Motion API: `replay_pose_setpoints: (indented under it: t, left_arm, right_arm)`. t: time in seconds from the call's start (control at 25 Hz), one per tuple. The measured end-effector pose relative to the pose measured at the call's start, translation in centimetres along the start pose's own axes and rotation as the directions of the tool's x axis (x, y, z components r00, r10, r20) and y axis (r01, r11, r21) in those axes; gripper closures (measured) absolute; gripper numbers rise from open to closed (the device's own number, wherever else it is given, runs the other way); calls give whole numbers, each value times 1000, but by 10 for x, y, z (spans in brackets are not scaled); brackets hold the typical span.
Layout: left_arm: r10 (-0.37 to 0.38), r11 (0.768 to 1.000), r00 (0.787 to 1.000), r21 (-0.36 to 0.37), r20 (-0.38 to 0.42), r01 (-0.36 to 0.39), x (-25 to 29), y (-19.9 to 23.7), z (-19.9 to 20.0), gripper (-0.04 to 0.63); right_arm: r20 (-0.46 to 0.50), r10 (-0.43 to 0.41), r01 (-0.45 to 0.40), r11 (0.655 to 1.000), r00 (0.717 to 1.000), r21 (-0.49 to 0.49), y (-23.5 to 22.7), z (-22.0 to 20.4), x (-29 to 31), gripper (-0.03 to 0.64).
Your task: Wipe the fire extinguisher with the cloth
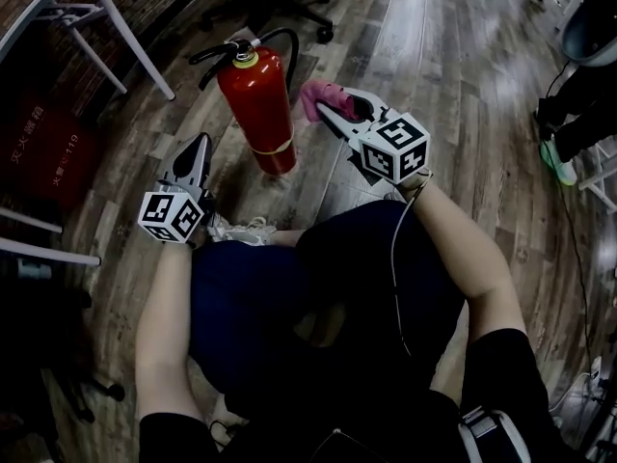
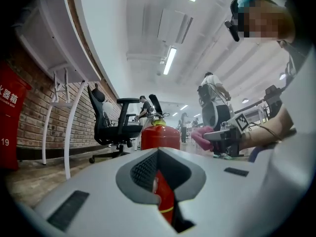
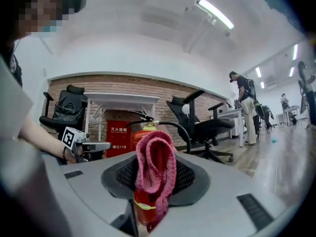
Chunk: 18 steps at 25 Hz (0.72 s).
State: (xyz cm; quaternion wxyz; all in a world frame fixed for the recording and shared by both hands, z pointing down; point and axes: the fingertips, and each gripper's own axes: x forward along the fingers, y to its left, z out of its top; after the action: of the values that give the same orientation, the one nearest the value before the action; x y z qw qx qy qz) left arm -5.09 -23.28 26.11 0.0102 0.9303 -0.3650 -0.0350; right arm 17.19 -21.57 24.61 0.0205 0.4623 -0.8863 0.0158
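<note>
The extinguisher [image 1: 258,109] stands upright on plank floor [image 1: 434,56]. The right gripper [image 1: 331,114] pinches the pink cloth [image 1: 316,95] just beside it, a slim gap showing. The left gripper [image 1: 200,147], jaws pressed together and empty, points in from below-left. Open floor stretches right.

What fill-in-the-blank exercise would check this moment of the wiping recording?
1. The fire extinguisher standing upright has a ____ body.
2. The right hand-held gripper is clamped on a ____ cloth.
3. The left hand-held gripper holds nothing, and its jaws are ____.
Missing words: red; pink; shut.
</note>
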Motion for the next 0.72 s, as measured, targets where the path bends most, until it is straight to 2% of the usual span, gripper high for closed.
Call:
replay_pose_setpoints:
  t: [0.24,0.72]
  left_arm:
    - [16,1000,999,18,-34,-16,8,1,-9,581]
    - [36,999,999,26,-34,-35,8,6,-9,581]
  right_arm:
    - [26,-20,18,996,999,92,-20,-8,-7,479]
    - [4,-27,26,994,1000,106,-11,-17,-8,479]
